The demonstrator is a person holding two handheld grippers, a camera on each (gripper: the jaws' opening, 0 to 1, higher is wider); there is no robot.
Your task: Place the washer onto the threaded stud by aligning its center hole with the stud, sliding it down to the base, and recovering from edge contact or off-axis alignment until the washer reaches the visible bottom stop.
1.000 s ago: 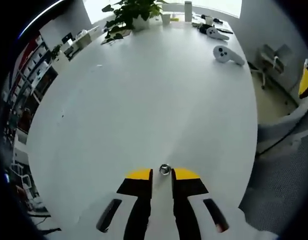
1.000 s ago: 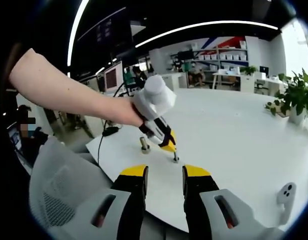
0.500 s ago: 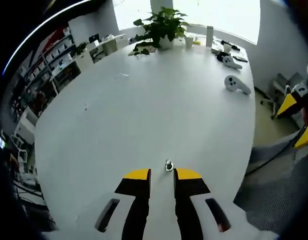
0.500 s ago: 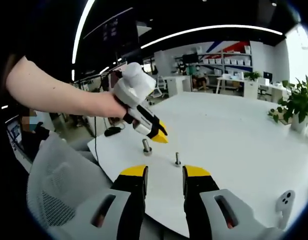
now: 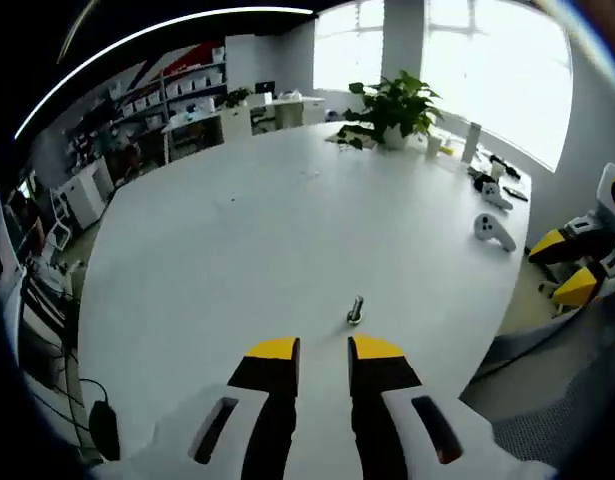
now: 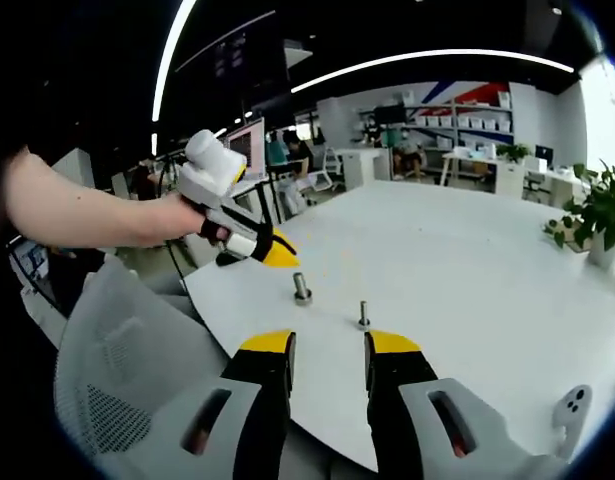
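The stud stands upright just ahead of the left gripper, whose jaws are parted, grasping nothing; right gripper likewise released.

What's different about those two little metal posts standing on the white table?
In the right gripper view, the left post looks thicker, with a wide cap-like top, while the right post is thinner with a small flared ring at its foot. The left post stands nearer the left gripper; the right post stands nearer the right gripper. Both are grey metal, upright on the table.
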